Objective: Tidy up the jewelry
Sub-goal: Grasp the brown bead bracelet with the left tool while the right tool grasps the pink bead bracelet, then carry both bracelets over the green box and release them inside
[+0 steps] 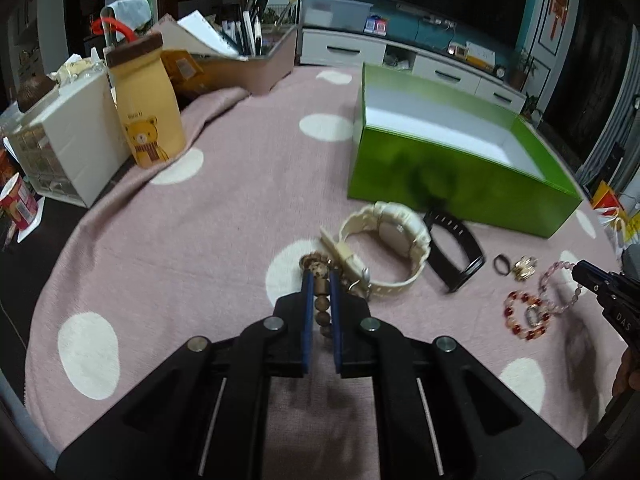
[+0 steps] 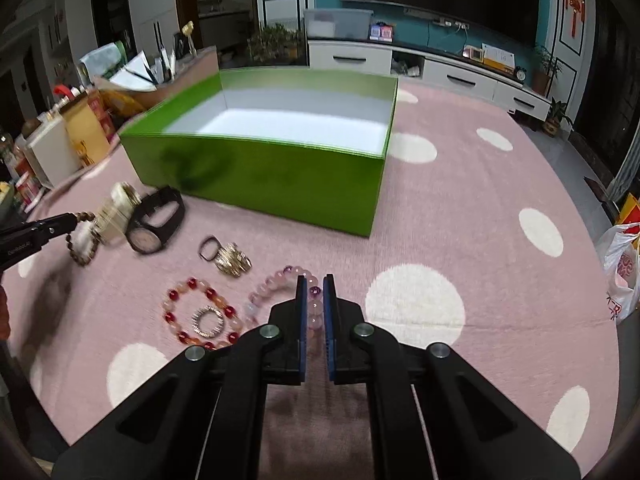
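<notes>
My left gripper [image 1: 320, 276] is shut on a brown wooden bead bracelet [image 1: 322, 304], just left of a cream watch [image 1: 380, 248]. My right gripper [image 2: 312, 280] is shut on a pale pink bead bracelet [image 2: 272, 286]. A black watch [image 2: 154, 224], a black ring [image 2: 208, 248], a gold ring cluster [image 2: 234, 262], a red-and-peach bead bracelet [image 2: 200, 316] and a silver ring [image 2: 207, 322] inside it lie on the pink dotted cloth [image 2: 440, 208]. An open green box [image 2: 272, 144] with a white inside stands behind them.
At the table's left are a bear-print yellow container [image 1: 146, 100], a white drawer unit [image 1: 68, 140], a red cup [image 1: 18, 202] and a tray of papers [image 1: 240, 56]. A plastic bag [image 2: 622, 268] sits at the right edge.
</notes>
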`<move>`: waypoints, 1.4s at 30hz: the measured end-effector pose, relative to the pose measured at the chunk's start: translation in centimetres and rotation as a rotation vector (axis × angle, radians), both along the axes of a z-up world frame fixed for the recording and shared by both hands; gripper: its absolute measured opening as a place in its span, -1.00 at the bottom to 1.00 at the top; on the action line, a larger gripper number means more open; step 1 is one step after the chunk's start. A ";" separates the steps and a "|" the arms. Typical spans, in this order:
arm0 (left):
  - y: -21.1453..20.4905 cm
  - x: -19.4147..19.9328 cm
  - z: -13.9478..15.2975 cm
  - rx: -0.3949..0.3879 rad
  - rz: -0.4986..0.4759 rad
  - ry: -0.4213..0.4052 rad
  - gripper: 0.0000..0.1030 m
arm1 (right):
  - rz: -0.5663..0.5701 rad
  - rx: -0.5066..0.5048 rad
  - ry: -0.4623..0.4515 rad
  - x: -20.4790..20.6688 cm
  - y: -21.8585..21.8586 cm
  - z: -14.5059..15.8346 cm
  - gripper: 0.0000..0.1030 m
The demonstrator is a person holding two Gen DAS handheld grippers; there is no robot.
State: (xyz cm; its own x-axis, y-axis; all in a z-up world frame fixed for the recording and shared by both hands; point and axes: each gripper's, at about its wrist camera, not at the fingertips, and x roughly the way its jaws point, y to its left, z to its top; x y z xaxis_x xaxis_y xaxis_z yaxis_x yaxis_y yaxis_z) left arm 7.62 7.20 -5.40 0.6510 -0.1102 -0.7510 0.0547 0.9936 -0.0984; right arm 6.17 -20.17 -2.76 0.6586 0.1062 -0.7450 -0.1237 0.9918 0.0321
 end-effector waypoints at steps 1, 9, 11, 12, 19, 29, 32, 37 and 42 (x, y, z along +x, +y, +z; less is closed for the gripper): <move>0.1 -0.1 0.3 -0.005 -0.003 -0.006 -0.86 | 0.002 0.004 -0.007 -0.1 0.0 0.3 -0.86; 0.0 -1.1 3.0 -0.028 -0.027 -0.051 -0.86 | 0.023 0.038 -0.069 -1.2 0.3 3.0 -0.86; -0.2 -1.3 3.6 -0.028 -0.035 -0.062 -0.86 | 0.027 0.044 -0.078 -1.4 0.3 3.4 -0.86; -0.3 -1.4 4.0 -0.027 -0.040 -0.067 -0.86 | 0.029 0.047 -0.086 -1.5 0.3 3.8 -0.86; -0.8 -1.7 6.7 -0.035 -0.077 -0.106 -0.86 | 0.032 0.059 -0.127 -1.8 -0.2 5.7 -0.86; -3.1 0.4 10.3 -0.019 -0.138 -0.158 -0.86 | 0.040 0.064 -0.174 -0.7 -0.5 7.9 -0.86; -3.9 1.5 11.2 -0.017 -0.154 -0.169 -0.86 | 0.042 0.063 -0.191 0.1 -0.6 8.7 -0.86; -4.9 3.9 12.3 -0.032 -0.163 -0.172 -0.85 | 0.047 0.067 -0.214 1.5 -0.5 9.7 -0.86; -5.9 6.5 12.6 -0.039 -0.159 -0.163 -0.86 | 0.054 0.073 -0.220 3.5 -0.3 10.3 -0.86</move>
